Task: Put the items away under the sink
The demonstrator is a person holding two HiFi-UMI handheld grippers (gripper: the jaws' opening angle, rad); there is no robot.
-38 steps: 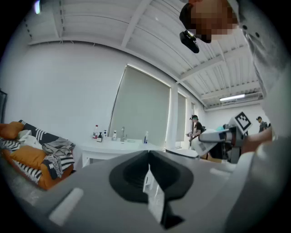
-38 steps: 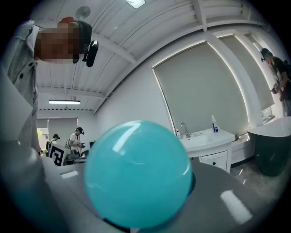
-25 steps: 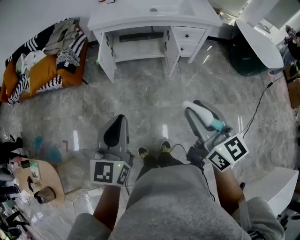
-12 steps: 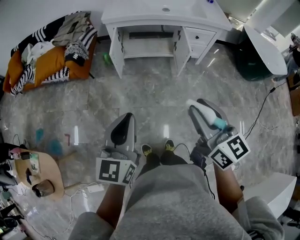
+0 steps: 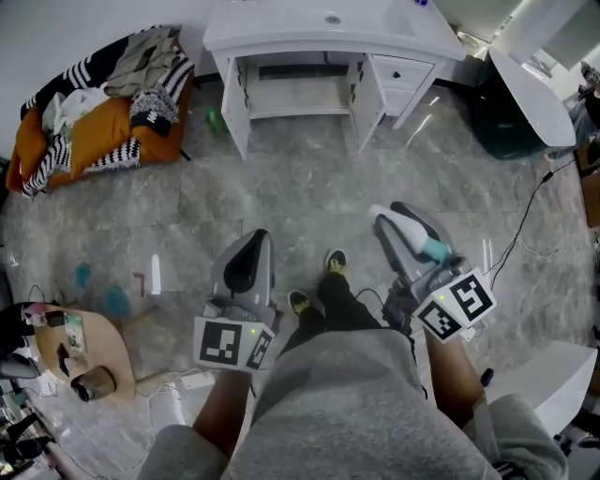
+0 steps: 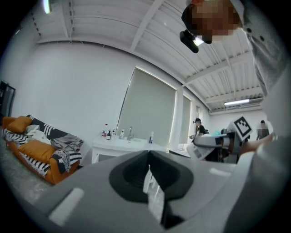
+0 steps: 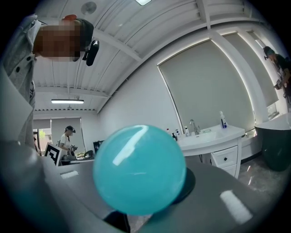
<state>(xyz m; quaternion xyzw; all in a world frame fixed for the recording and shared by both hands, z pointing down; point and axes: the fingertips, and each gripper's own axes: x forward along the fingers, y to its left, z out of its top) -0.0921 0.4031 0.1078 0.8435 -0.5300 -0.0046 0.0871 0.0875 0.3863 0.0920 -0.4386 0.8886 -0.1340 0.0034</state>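
The person wore a grey top [image 5: 328,412], dark trousers [image 5: 345,298] and yellow-trimmed shoes [image 5: 334,260]. The grey left gripper [image 5: 257,235] and right gripper [image 5: 393,217] each bore a black-and-white marker cube [image 5: 230,343].

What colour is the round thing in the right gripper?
Turquoise; the round thing shows best in the right gripper view.

Glossy grey marbled floor [image 5: 281,197]; white sink vanity [image 5: 272,28] at far wall, doors open; orange sofa [image 5: 94,127] heaped with striped clothes [image 5: 141,66]; round wooden table [image 5: 98,342]; drawn window blind [image 6: 148,111]; ceiling strip light [image 7: 67,101].
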